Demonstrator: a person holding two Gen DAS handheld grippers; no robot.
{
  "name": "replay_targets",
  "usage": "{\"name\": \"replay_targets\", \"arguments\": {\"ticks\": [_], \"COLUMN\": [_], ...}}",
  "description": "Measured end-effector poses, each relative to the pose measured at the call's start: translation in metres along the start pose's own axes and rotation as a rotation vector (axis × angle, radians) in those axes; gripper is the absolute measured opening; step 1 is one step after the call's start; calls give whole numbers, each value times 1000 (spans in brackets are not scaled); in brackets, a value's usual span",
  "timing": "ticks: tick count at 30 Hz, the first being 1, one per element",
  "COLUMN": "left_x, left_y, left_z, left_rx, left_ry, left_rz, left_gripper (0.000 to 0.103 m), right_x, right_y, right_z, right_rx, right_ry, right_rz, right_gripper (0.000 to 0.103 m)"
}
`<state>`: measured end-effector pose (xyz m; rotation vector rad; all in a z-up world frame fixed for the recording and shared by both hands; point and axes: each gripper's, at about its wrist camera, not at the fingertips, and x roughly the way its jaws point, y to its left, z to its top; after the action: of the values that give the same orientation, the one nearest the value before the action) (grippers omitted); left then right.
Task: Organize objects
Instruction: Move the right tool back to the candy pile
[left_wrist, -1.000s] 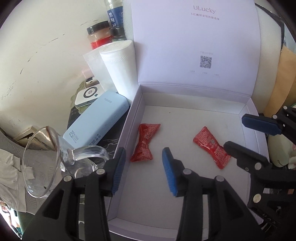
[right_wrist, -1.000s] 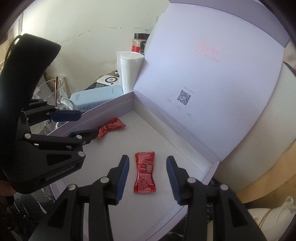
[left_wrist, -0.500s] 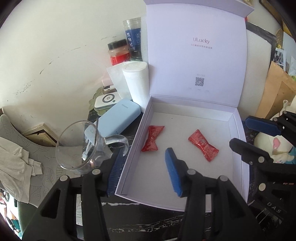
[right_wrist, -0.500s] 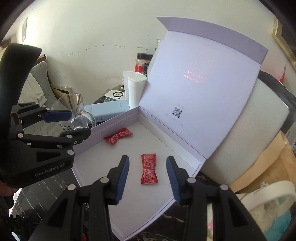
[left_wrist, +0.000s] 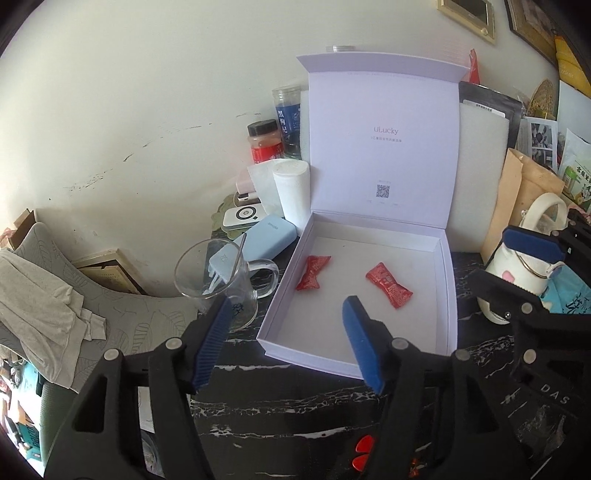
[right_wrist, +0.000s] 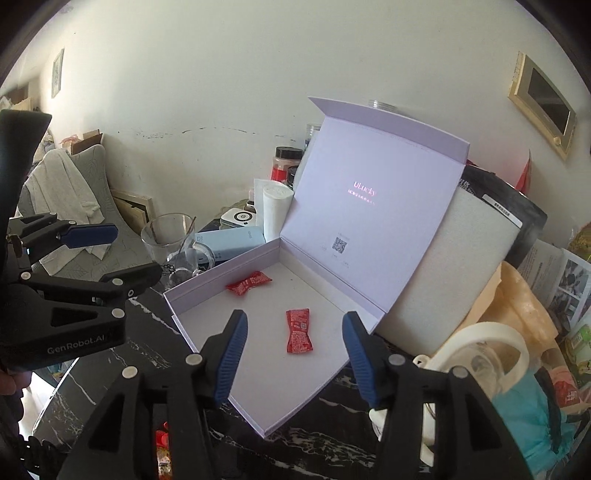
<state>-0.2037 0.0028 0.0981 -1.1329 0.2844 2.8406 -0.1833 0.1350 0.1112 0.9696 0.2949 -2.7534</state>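
Black marbled tabletop carries a white box (left_wrist: 445, 280). Left wrist view: left gripper (left_wrist: 282, 334), empty, jaws opening; left candy (left_wrist: 313, 272) points away, beyond them. Right wrist view: right gripper (right_wrist: 293, 356) opening, empty; right candy (right_wrist: 298, 331) lengthwise beyond its jaws.

Two red candies (left_wrist: 388, 285) lie in a white box (left_wrist: 445, 295) on a black marbled table (left_wrist: 295, 406).

surface: black marbled table (left_wrist: 295, 406) | on it: open white box (left_wrist: 448, 280), glass mug (left_wrist: 214, 280), blue case (left_wrist: 266, 240)
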Motion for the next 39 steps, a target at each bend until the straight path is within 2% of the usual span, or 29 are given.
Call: {"name": "replay_targets", "arguments": {"ticks": [13, 24, 30, 36, 39], "left_x": [-55, -82, -94, -107, -115], "left_y": [-2, -20, -32, -41, -44], "left_z": [-28, -64, -84, -104, -115], "left_rx": [-21, -5, -7, -15, -21], "left_ry": [-40, -19, 6, 14, 5], "left_rz": [11, 7, -6, 13, 32], "left_gripper": [71, 78, 79, 87, 89], "right_x": [-50, -79, -93, -108, -113], "right_y": [8, 12, 15, 20, 22], "right_z": [-26, -61, -82, -105, -115], "right_rx": [8, 28, 26, 22, 21], "right_ry": [-20, -9, 4, 13, 23], "right_rz": [-5, -11, -17, -28, -31], "right_gripper": [55, 59, 59, 59, 62]}}
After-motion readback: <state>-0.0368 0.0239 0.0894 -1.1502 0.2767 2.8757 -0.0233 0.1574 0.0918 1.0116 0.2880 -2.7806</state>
